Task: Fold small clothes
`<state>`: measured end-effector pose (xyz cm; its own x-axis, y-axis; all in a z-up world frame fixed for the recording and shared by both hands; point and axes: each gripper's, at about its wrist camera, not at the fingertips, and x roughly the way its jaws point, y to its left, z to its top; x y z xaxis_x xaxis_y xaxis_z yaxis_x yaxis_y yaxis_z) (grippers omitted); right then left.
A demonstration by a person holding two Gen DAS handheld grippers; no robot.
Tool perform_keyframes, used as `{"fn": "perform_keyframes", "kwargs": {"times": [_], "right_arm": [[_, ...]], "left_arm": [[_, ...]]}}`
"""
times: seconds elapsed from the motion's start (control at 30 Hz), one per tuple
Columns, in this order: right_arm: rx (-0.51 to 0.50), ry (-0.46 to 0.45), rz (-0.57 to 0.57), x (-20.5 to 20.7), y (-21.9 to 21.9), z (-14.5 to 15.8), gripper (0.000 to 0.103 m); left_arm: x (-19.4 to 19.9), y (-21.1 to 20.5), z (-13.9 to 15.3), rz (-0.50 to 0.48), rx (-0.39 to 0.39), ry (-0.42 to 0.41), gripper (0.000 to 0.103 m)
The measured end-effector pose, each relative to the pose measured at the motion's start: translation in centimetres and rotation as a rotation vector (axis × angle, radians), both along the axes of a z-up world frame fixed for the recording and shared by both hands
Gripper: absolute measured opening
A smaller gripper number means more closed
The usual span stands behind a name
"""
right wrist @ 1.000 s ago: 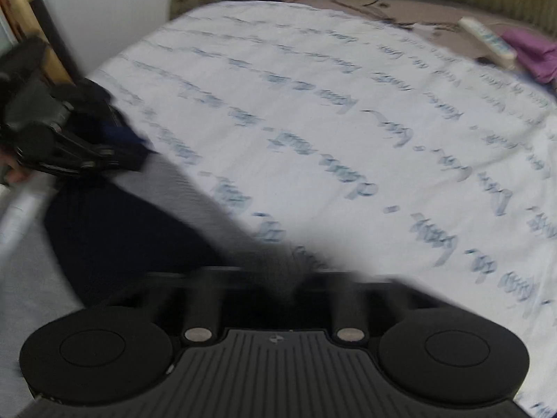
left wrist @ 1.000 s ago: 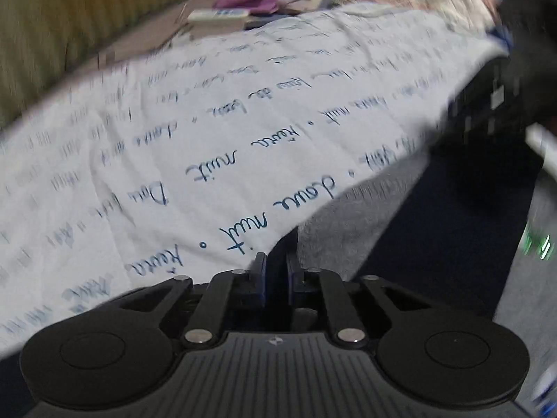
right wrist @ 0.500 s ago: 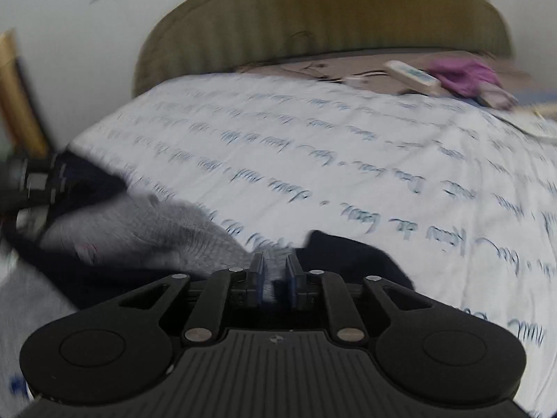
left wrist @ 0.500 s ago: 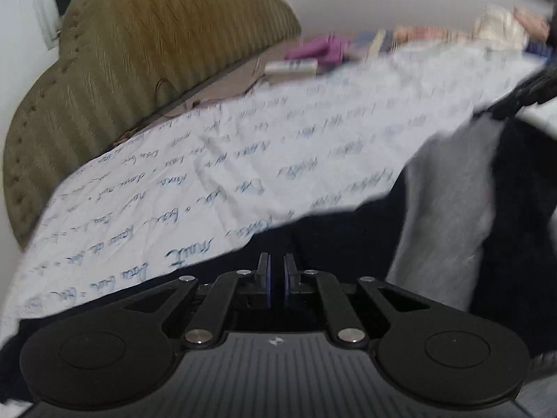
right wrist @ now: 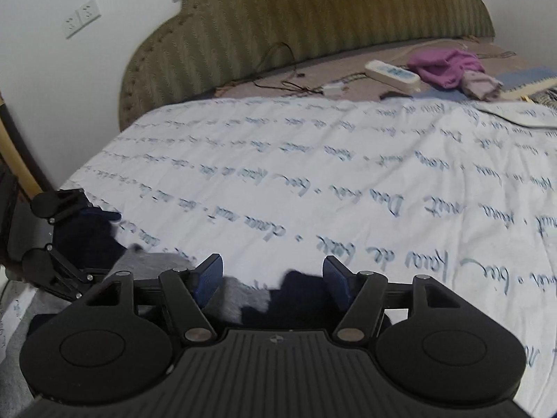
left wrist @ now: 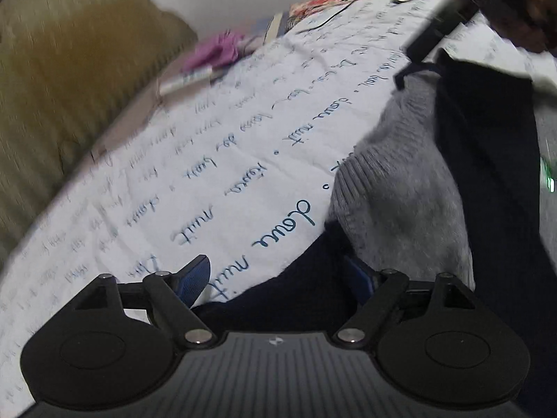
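Note:
A small grey and navy knit sweater (left wrist: pixel 410 188) lies on the white bedsheet with blue script (left wrist: pixel 243 132). My left gripper (left wrist: pixel 278 278) is open, its jaws wide apart over the sweater's navy edge. My right gripper (right wrist: pixel 273 277) is open too, just above the sweater's grey and navy end (right wrist: pixel 257 299). The left gripper also shows in the right wrist view (right wrist: pixel 69 240) at the far left, open beside the garment. The right gripper's body appears in the left wrist view (left wrist: pixel 442 24) at the top right.
An olive padded headboard (right wrist: pixel 313 21) stands behind the bed. Near it lie a white power strip (right wrist: pixel 391 73), a purple cloth (right wrist: pixel 449 68), black cables (right wrist: pixel 278 76) and books (right wrist: pixel 525 83). A wall socket (right wrist: pixel 81 17) is at the upper left.
Both grippers were shut on the sweater and carried it onto the sheet. Now both have opened and let it go, and it lies on the bed.

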<state>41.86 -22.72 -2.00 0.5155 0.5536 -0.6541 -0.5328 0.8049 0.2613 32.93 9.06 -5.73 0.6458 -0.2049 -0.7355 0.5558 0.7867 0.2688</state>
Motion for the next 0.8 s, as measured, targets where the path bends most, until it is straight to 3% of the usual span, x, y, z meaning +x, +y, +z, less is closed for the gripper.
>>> {"fn": "perform_keyframes", "kwargs": {"times": [0.03,0.07,0.2,0.33,0.37,0.4,0.43,0.53,0.63,0.73,0.77,0.8], "right_arm": [[-0.002,0.005,-0.005,-0.1,-0.2,-0.2,0.068],[-0.001,0.007,-0.007,-0.3,-0.3,-0.4,0.068],[0.033,0.006,-0.018,-0.8,-0.9,-0.5,0.068],[0.048,0.012,-0.008,-0.7,-0.8,-0.5,0.068],[0.044,0.012,-0.006,-0.6,-0.6,-0.5,0.068],[0.042,0.008,0.000,-0.7,-0.4,-0.4,0.068],[0.039,0.001,0.009,-0.7,-0.4,-0.3,0.068],[-0.025,-0.031,0.043,-0.3,0.2,-0.1,0.070],[-0.179,0.000,0.119,1.3,1.4,-1.0,0.074],[-0.267,0.039,0.188,2.4,2.8,-1.9,0.075],[-0.274,0.064,0.216,2.6,3.2,-2.1,0.067],[-0.279,0.090,0.254,2.6,3.7,-2.2,0.047]], "left_arm": [[1.0,0.6,0.4,0.028,-0.075,0.082,0.054],[1.7,1.2,0.6,0.044,-0.154,0.161,0.033],[0.9,0.9,0.9,0.032,-0.142,0.217,0.031],[1.7,1.9,0.6,0.092,-0.230,0.294,0.031],[1.4,1.7,0.8,0.089,-0.216,0.279,0.027],[1.0,1.3,0.9,0.080,-0.190,0.246,0.013],[0.5,0.9,1.0,0.069,-0.169,0.219,0.009],[-0.7,-0.3,1.4,0.057,-0.082,0.136,0.007],[-0.6,-0.1,2.5,0.135,-0.030,0.028,0.006],[0.3,2.3,4.9,0.234,-0.106,-0.028,0.006],[0.5,2.8,5.5,0.238,-0.142,-0.019,0.006],[0.5,3.1,5.9,0.234,-0.154,-0.027,0.006]]}}
